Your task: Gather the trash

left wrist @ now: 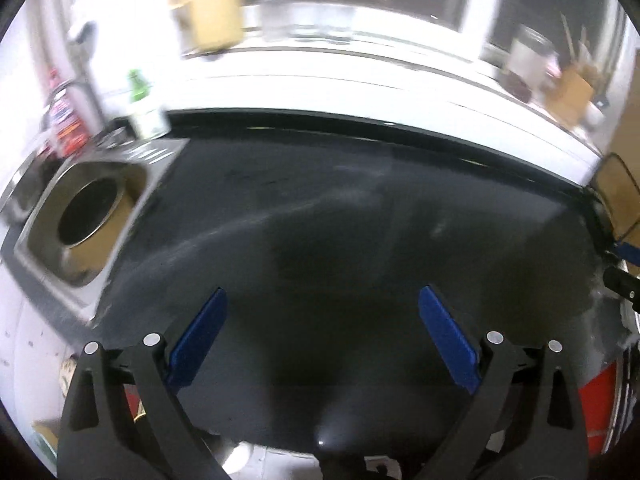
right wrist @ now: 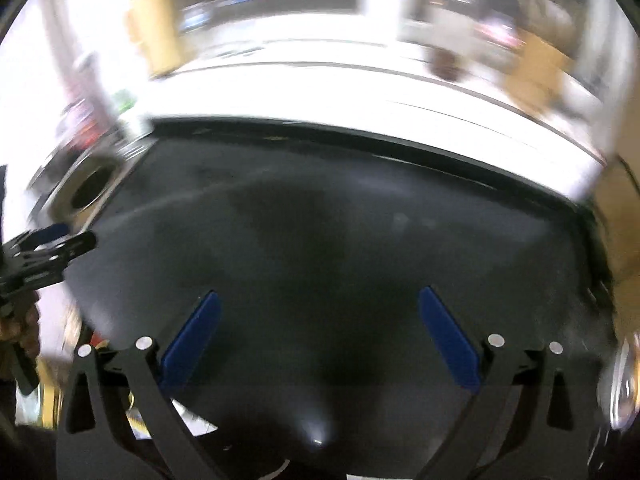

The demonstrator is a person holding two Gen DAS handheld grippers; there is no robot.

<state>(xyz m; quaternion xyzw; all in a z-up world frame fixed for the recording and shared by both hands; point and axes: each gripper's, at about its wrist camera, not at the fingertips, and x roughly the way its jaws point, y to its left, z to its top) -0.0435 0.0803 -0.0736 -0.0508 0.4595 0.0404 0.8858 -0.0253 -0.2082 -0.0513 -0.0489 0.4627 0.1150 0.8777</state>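
Observation:
Both views are motion-blurred. My left gripper (left wrist: pixel 323 300) is open and empty above a dark countertop (left wrist: pixel 340 208). My right gripper (right wrist: pixel 320 300) is open and empty above the same dark countertop (right wrist: pixel 340 220). A steel bin with a round dark opening (left wrist: pixel 90 212) is set in the counter at the left; it also shows in the right wrist view (right wrist: pixel 90 188). The left gripper shows at the left edge of the right wrist view (right wrist: pixel 44 252). No piece of trash shows on the counter.
A green-capped bottle (left wrist: pixel 140 100) stands behind the bin. A cardboard box (left wrist: pixel 208 4) and a white ledge (left wrist: pixel 340 76) lie beyond the counter. Red items (left wrist: pixel 66 128) sit at far left. A red object (left wrist: pixel 596 408) is at the lower right.

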